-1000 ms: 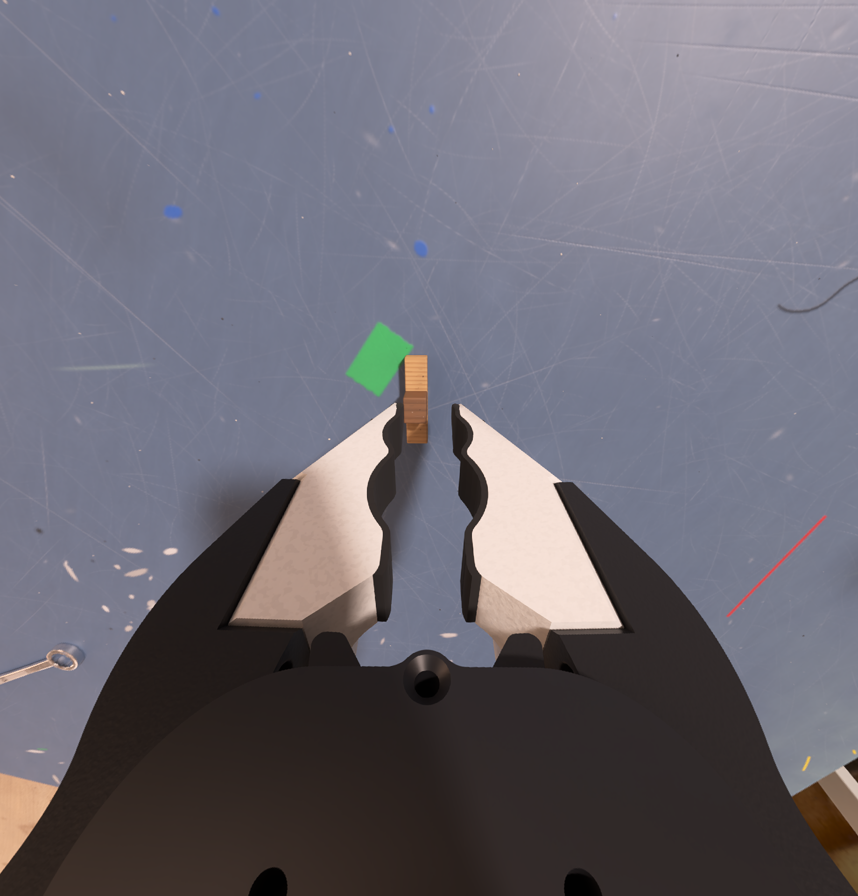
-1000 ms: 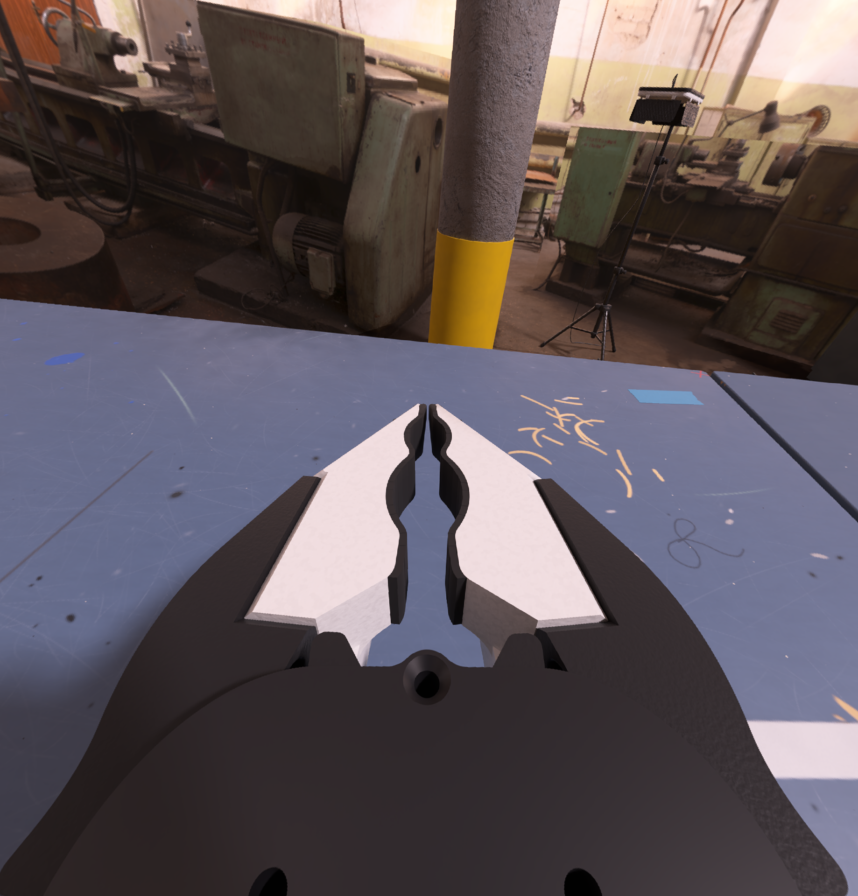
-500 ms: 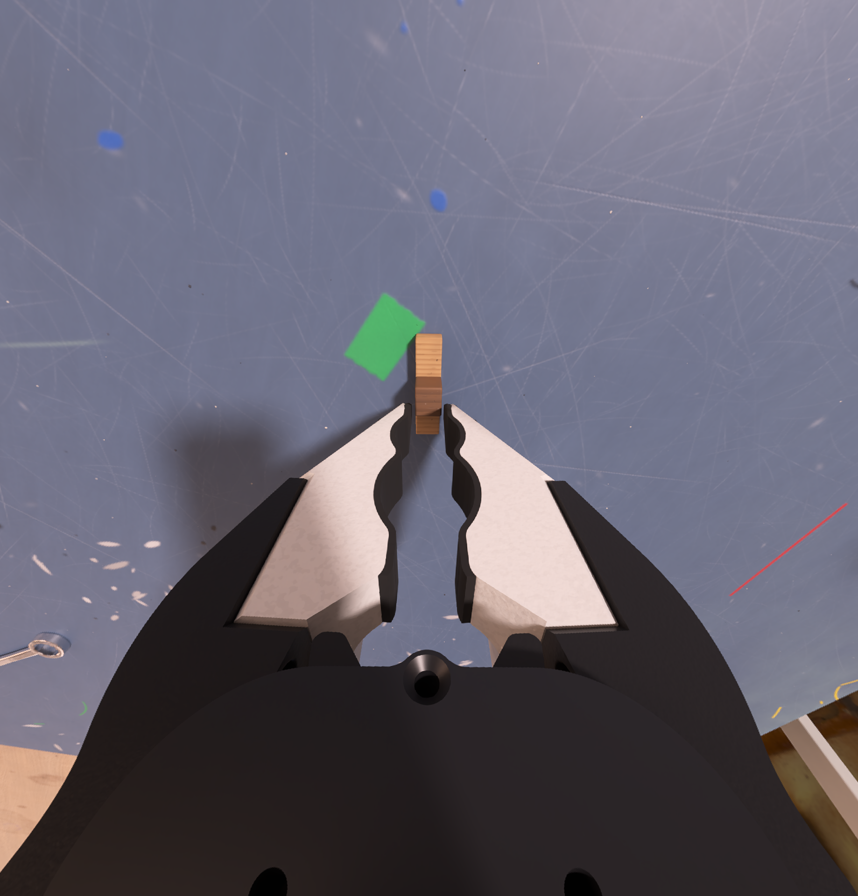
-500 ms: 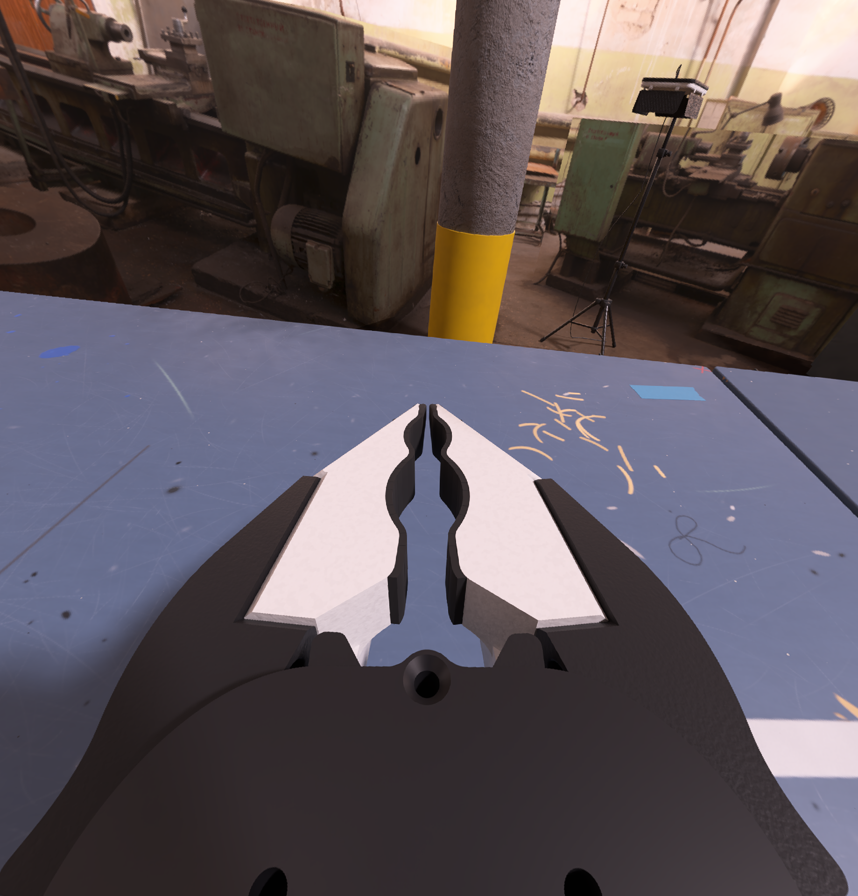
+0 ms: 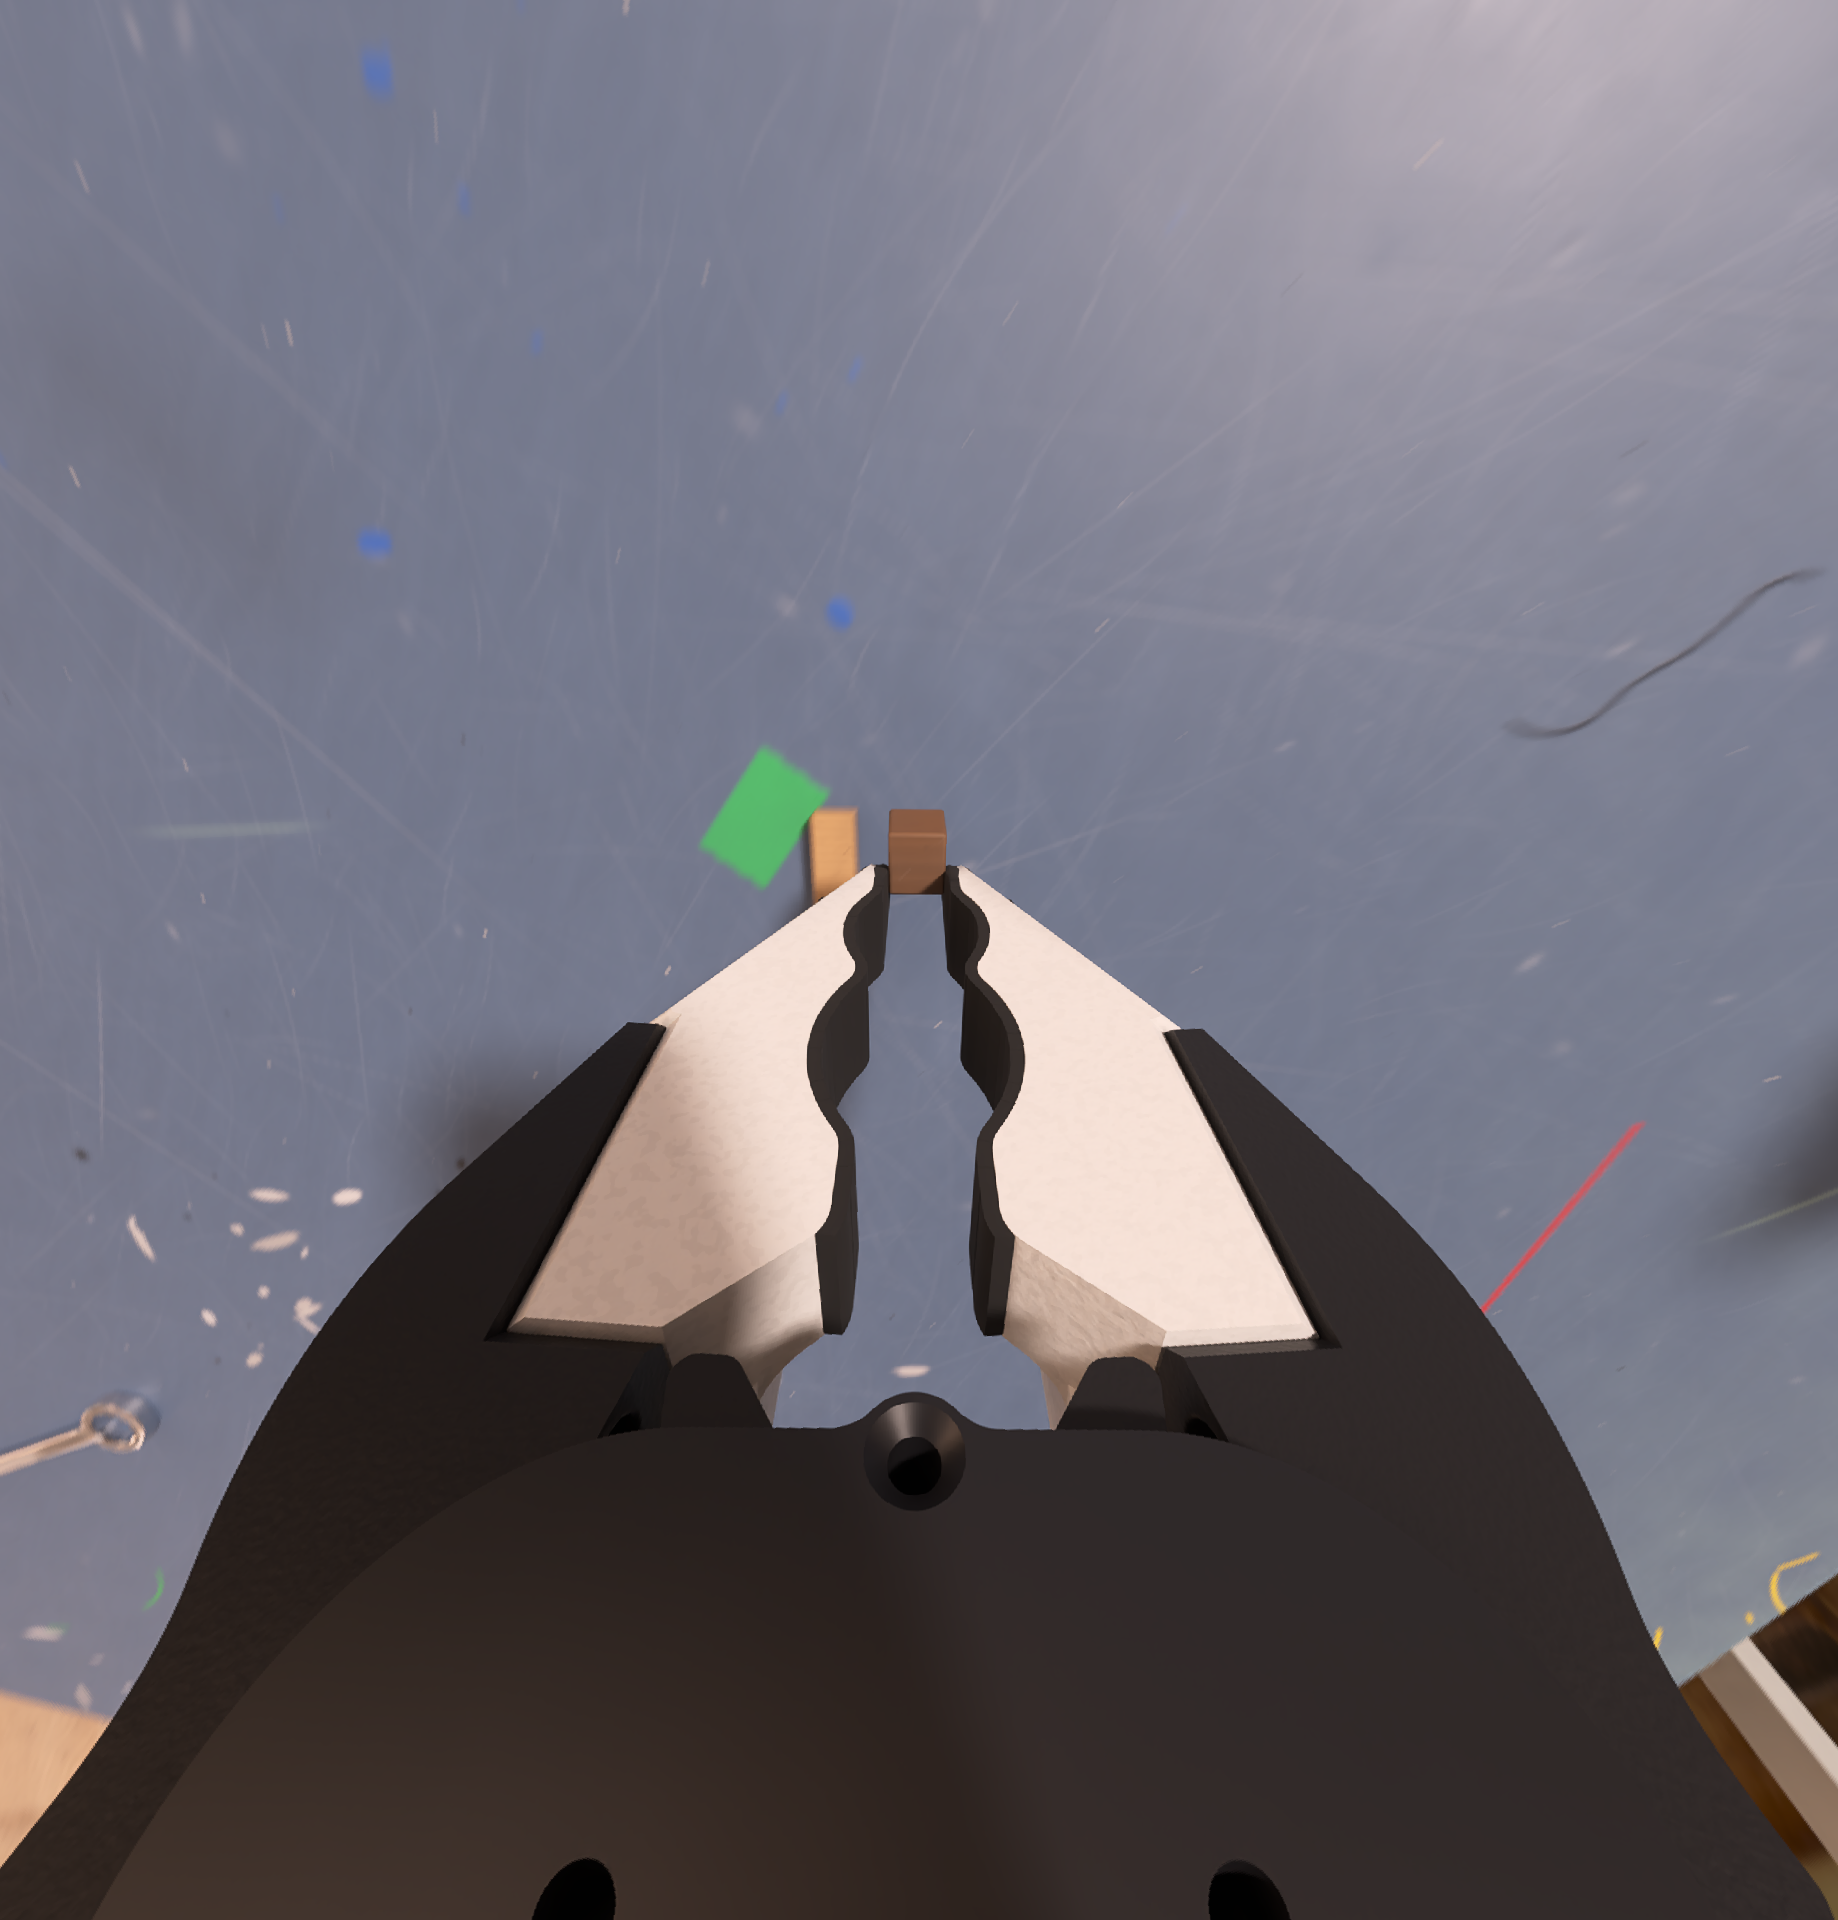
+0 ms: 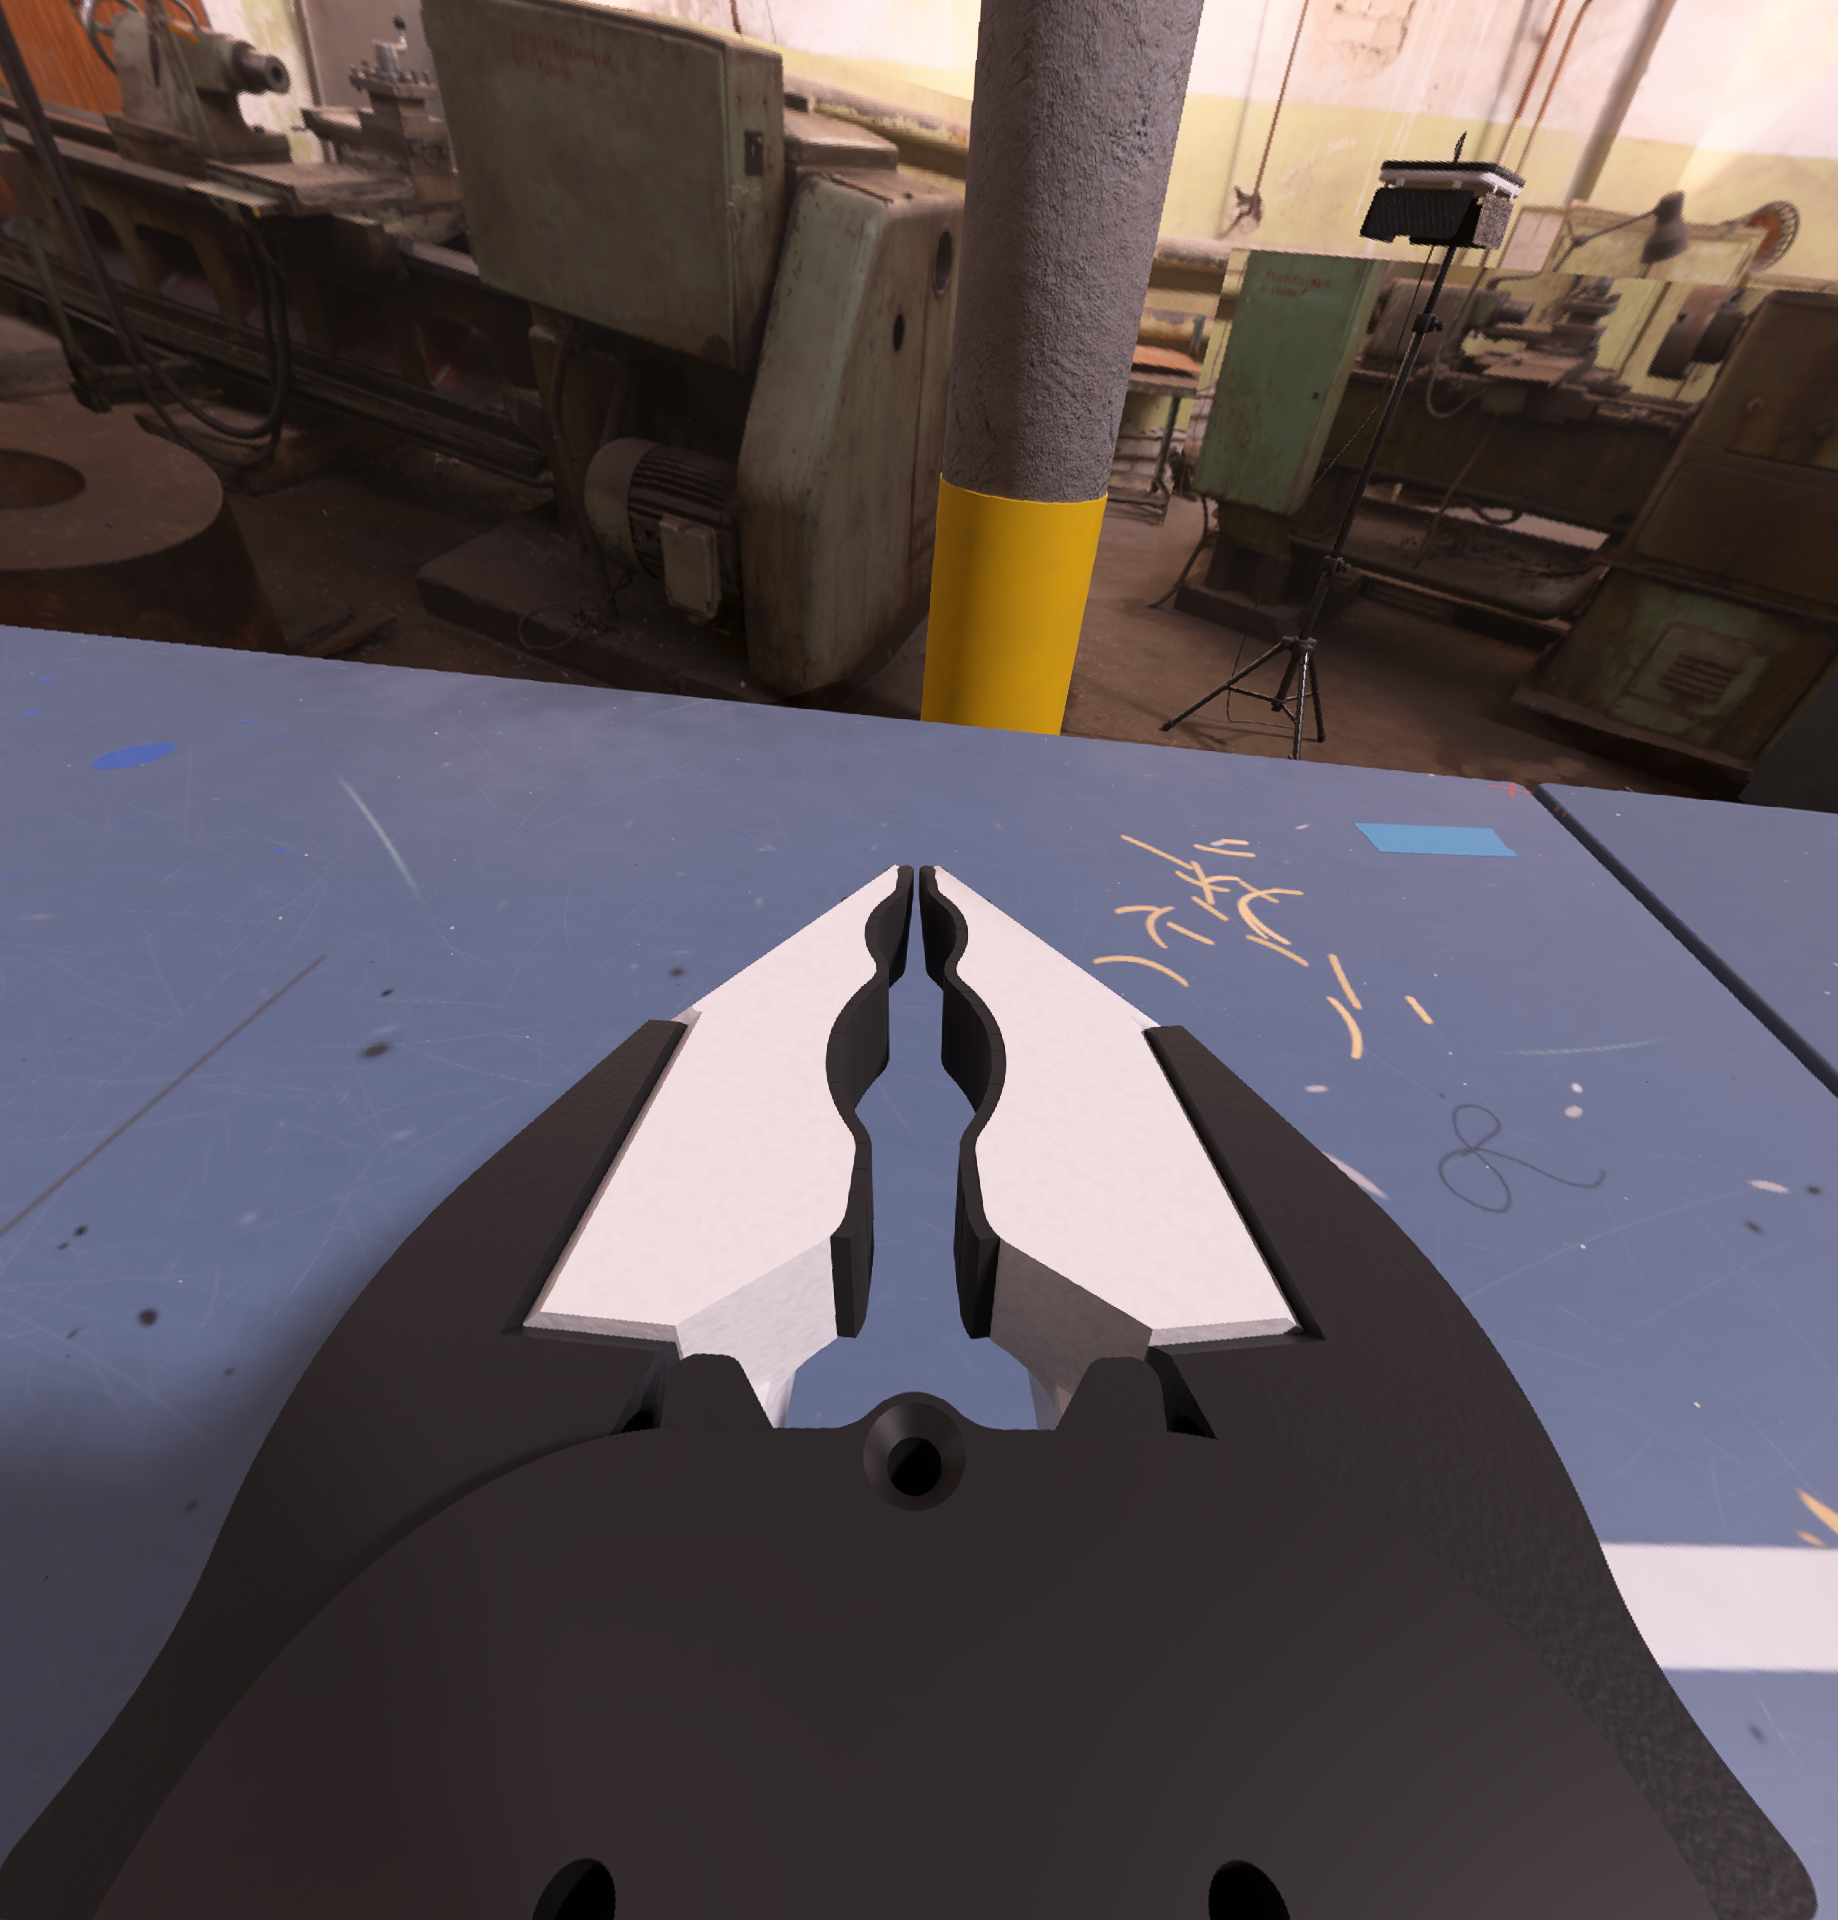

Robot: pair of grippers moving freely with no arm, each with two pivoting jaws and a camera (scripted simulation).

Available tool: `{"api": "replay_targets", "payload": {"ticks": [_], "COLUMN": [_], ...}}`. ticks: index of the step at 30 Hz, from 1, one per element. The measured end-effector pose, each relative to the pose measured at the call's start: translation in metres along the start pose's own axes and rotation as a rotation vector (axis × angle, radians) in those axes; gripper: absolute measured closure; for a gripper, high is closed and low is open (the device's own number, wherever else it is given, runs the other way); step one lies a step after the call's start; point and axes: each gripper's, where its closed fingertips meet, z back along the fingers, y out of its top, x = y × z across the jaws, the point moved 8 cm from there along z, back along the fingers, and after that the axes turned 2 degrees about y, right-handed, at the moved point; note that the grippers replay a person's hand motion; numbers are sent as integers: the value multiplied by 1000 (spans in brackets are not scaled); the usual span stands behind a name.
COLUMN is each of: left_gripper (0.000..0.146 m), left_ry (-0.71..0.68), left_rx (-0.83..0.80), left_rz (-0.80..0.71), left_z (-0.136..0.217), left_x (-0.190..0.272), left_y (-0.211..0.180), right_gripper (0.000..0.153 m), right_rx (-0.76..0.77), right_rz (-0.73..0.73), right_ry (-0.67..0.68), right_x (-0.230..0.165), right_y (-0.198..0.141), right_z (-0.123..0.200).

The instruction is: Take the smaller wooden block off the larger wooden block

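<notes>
1. Now, only the left wrist view carries the action: the left tool (image 5: pixel 916 881) points down at the blue counter (image 5: pixel 1310 416) with both blocks in sight, while the right wrist view shows neither block.
2. Left tool narrowed to a slim gap, its two tips pinching the smaller wooden block (image 5: pixel 916 852), a dark brown cube gripped at its sides and jutting past the tips.
3. Just left of that cube sits the larger wooden block (image 5: pixel 834 854), paler, its near end hidden behind the left finger; a strip of counter shows between the two, so they are apart.
4. Touching the larger block's far left corner lies a green patch (image 5: pixel 762 817), flat on the counter.
5. Further out: a red line (image 5: pixel 1559 1216) to the right, a dark squiggle (image 5: pixel 1663 665) up right, white flecks (image 5: pixel 271 1236) and a metal ring pin (image 5: pixel 113 1429) at lower left.
6. Over in the right wrist view, the right tool (image 6: pixel 915 873) hovers level above the counter, tips all but pressed together, gripping nothing; a yellow-banded pillar (image 6: pixel 1014 603) stands beyond the counter edge.
7. Against half a second ago: the blocks were stacked in one line between the tips, and now the cube has come clear, shifted right of the paler one. Right tool unchanged.
</notes>
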Motion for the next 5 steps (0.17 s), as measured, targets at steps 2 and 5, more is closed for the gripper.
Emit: {"api": "replay_targets", "payload": {"ticks": [2, 5], "left_gripper": [136, 136], "left_ry": [-12, -24], "left_rx": [84, 217], "left_rz": [-10, -41], "left_z": [12, 27], "left_x": [14, 43], "left_y": [13, 42], "right_gripper": [152, 152], "right_rx": [5, 17], "right_rz": [-3, 1], "right_ry": [3, 7], "right_x": [0, -1], "right_y": [1, 2], "right_z": [1, 2]}}
